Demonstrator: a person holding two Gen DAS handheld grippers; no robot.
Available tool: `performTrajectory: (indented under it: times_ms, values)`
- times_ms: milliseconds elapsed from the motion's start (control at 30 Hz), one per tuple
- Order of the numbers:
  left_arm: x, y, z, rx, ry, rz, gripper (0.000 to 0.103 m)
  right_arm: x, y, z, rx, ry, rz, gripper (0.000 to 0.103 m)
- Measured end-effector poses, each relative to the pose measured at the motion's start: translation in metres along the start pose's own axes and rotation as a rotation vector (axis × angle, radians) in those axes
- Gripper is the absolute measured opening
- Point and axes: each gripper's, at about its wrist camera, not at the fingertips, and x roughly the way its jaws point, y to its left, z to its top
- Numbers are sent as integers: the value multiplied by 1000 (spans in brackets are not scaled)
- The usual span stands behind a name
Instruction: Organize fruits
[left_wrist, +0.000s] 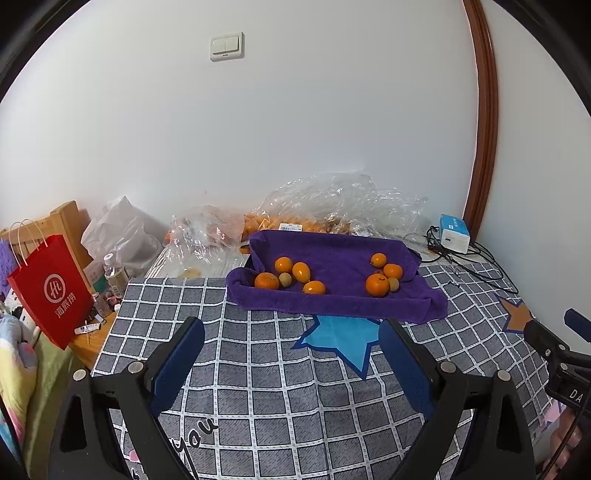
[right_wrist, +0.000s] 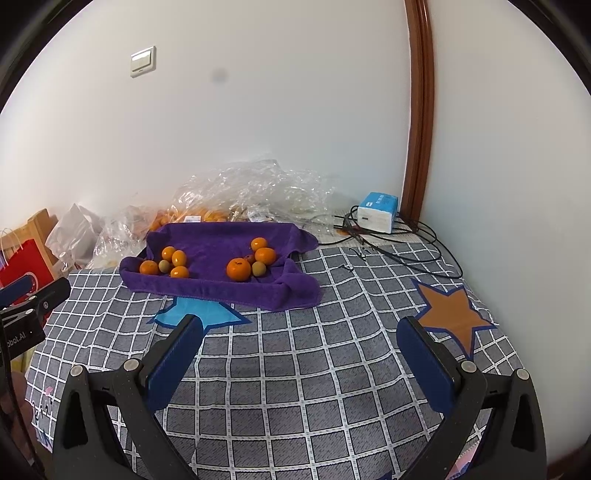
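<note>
A purple towel (left_wrist: 332, 299) (right_wrist: 221, 236) lies on the checked bedsheet with two clusters of fruit on it. The left cluster (left_wrist: 290, 277) (right_wrist: 168, 264) has several orange citrus fruits and one small tan fruit. The right cluster (left_wrist: 382, 277) (right_wrist: 251, 260) has oranges and a tan fruit too. My left gripper (left_wrist: 293, 328) stands open and empty, short of the towel's near edge. My right gripper (right_wrist: 301, 326) is also open and empty, near the towel's front right corner. The right gripper shows at the left wrist view's right edge (left_wrist: 561, 332).
Clear plastic bags (left_wrist: 332, 206) (right_wrist: 243, 188) with more orange fruit lie behind the towel against the wall. A blue-white box (left_wrist: 454, 232) (right_wrist: 376, 212) with black cables (right_wrist: 399, 247) sits at the back right. A red paper bag (left_wrist: 50, 291) and bottles stand left of the bed.
</note>
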Motion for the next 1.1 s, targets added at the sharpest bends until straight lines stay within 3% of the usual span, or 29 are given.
performTrajectory:
  times_ms: [1100]
  values:
    - [-5,0,2,-5,-14,5,96,-3,0,1,7,-5,-1,103]
